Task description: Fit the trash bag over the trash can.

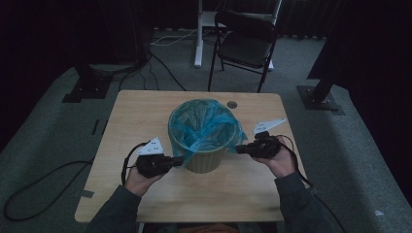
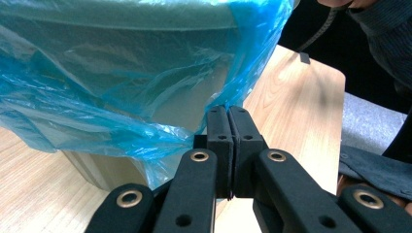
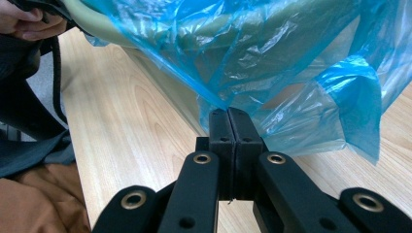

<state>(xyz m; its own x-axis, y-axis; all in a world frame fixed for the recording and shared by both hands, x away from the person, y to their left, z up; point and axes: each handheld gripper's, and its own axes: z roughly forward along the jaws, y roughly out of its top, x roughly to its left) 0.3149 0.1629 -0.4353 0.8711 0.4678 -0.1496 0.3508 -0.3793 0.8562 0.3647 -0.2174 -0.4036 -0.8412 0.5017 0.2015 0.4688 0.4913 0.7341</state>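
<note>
Both the left tongs (image 1: 179,160) and right tongs (image 1: 239,149) are clenched on the thin, slippery blue bag (image 1: 204,124), best gripped at its overhanging hem beside the light bin (image 1: 204,162).

Bin (image 1: 204,158) with blue liner (image 1: 204,124) blocks table (image 1: 145,104) centre; bare wood on all sides.

I'm seeing a translucent blue bin liner (image 1: 204,121) over a pale olive wastebasket (image 1: 206,160), standing on a light woodgrain table (image 1: 136,111); black gripper jaws.
</note>
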